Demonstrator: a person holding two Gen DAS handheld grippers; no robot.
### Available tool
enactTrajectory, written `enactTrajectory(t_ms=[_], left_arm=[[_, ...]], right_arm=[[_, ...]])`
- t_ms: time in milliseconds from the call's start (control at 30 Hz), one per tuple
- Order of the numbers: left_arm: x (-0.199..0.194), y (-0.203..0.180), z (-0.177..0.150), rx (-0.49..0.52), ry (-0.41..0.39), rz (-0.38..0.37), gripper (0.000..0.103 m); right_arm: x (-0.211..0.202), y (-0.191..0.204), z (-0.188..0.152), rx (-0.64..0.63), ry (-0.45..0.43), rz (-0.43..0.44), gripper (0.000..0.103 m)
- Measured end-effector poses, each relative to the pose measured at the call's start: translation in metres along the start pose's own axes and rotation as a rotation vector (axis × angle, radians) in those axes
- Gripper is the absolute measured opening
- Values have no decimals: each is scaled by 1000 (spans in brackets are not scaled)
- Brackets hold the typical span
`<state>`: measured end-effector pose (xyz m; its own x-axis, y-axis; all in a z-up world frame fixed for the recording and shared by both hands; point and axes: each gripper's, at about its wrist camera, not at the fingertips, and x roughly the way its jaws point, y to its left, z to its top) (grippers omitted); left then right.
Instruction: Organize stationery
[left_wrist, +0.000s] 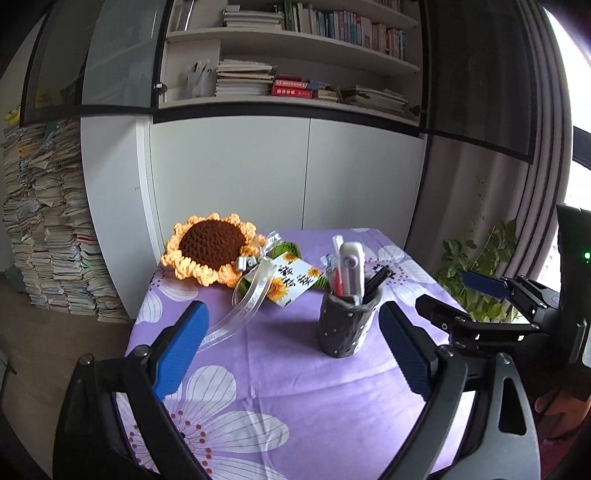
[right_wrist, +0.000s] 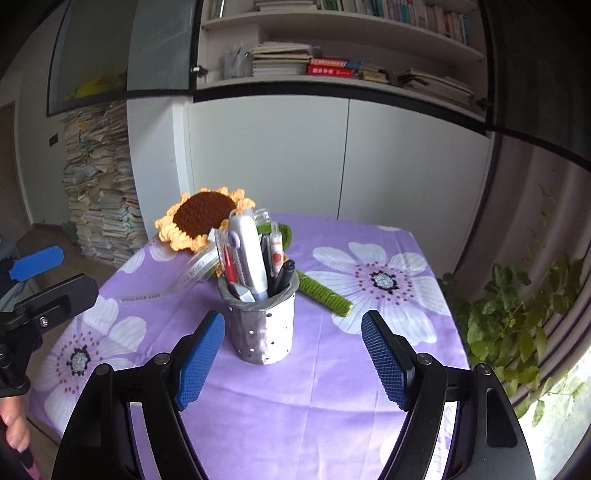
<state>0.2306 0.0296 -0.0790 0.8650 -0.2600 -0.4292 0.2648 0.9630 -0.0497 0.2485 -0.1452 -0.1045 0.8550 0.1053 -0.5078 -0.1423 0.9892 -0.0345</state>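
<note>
A grey perforated pen holder stands upright on the purple flowered tablecloth. It holds a white utility knife, a red pen, black markers and other pens. My left gripper is open, with nothing between its blue pads; the holder is just ahead of it, toward the right pad. My right gripper is also open and holds nothing, and the holder stands beyond its tips, slightly left of centre. The right gripper's fingers show at the right edge of the left wrist view.
A crocheted sunflower with a ribbon and a printed card lies at the table's back left. White cabinet doors stand behind the table. A leafy plant is off the right edge, and stacks of books rise at the left.
</note>
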Motion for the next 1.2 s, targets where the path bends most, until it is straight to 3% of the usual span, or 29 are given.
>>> enactTrajectory(t_ms=[67,233,567,733,1000,1200], left_arm=[[-19,-11,10,6,-48,-9,101],[-67,-42,21,71,-133,11,102],[-141,-68,12,101,-183,38,102],[-173,-74,16,102,-250,51,102],[-196,-72,20,48,-285,91,102],[-207,-83,20,62,-320,90,102]], right_arm=[[-22,-3,5,20,-38,-22,78],[-77,-10,12,80,-126,-78,86],[-187,-11,10,100,-282,-96,86],[-229,-5,5,87,-379,-144,97],[-265,-4,-6,91,-441,-149,97],[-280,-5,-13,92,-470,-144,98]])
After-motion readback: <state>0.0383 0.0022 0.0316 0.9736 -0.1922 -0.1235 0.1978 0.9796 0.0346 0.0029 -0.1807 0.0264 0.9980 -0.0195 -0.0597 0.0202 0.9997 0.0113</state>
